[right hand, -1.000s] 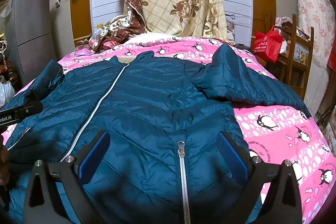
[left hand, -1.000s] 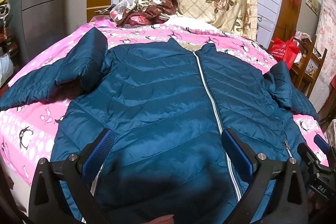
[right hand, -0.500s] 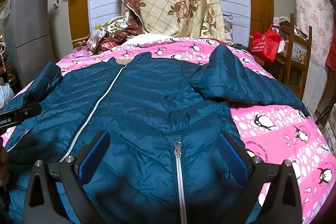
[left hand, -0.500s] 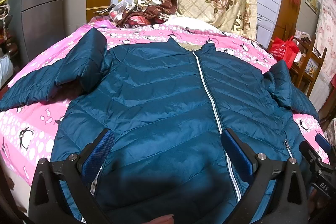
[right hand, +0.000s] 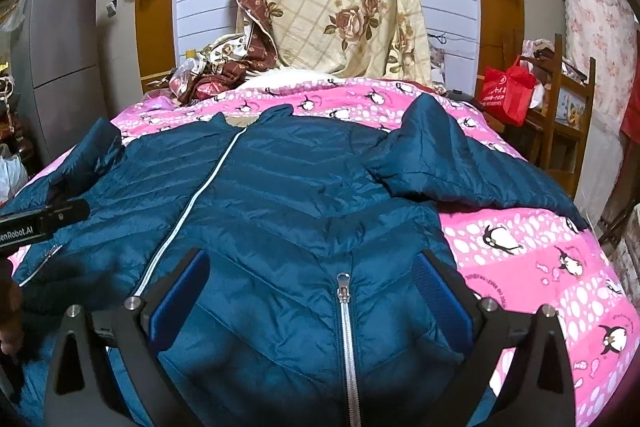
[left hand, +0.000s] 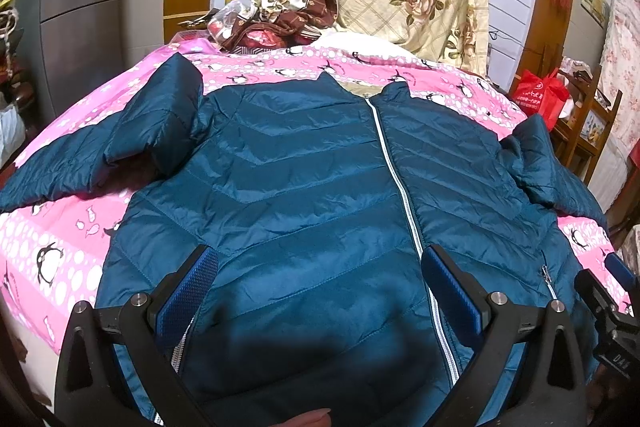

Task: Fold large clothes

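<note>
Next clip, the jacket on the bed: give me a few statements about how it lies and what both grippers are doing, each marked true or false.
1. The teal jacket lies front up, its main zipper closed. True.
2. The left gripper is shut on the hem. False: it is open, with fabric between the fingers.
3. The right gripper is open. True.
4. The jacket lies on a plain white sheet. False: the bedspread is pink with penguins.
5. Both sleeves are folded across the chest. False: the sleeves spread sideways.
</note>
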`<state>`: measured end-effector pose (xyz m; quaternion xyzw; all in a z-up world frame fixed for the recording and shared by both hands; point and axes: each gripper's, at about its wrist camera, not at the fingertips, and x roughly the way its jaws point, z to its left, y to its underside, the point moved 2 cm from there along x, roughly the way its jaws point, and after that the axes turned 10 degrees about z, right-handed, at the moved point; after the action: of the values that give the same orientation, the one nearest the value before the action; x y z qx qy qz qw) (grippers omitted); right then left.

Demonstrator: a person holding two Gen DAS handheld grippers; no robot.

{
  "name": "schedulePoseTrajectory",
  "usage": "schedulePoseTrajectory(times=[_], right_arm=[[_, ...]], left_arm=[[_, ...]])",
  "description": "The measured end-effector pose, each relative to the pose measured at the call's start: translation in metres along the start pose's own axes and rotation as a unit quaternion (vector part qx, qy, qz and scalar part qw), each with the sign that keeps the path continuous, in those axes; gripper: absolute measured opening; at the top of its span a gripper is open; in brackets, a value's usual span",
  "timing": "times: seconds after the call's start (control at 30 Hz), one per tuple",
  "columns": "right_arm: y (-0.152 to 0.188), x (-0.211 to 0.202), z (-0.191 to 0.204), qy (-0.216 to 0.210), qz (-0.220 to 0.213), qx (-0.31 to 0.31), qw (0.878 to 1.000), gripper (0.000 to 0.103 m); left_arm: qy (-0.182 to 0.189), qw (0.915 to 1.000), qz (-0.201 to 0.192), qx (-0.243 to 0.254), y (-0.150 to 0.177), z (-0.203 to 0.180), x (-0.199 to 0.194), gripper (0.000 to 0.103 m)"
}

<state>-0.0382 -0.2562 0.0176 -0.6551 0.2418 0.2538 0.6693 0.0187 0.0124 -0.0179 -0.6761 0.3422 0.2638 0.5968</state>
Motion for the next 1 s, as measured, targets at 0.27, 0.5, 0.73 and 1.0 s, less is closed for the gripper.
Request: schedulePoseTrajectory(times=[0.27,0.5,0.73,1.0], right_arm=[[0.0008,0.0048,-0.0057,0.001,0.001,0.011,1.000,0.103],[-0.0003,0.0022,-0.0025,-0.009,-0.003,0.011,1.000,0.103],[-0.0006,0.0039,-0.0030,0.003,0.001,0.011,1.000,0.103],[-0.0005,0.0047,0.0004,0.010,0.002,0.008,1.000,0.103]], left_arm=[[-0.002,1.0000,0.002,-0.001,0.0001,0.0007,0.0006,0.077],[-0.002,1.0000,0.001,0.001,-0.0002,0.0005,0.0008,0.077],[-0.002,1.0000,0.001,0.000,-0.0002,0.0001,0.0006,0.077],[-0.002,1.0000,0.002,0.000,-0.0002,0.0002,0.0005,0.077]])
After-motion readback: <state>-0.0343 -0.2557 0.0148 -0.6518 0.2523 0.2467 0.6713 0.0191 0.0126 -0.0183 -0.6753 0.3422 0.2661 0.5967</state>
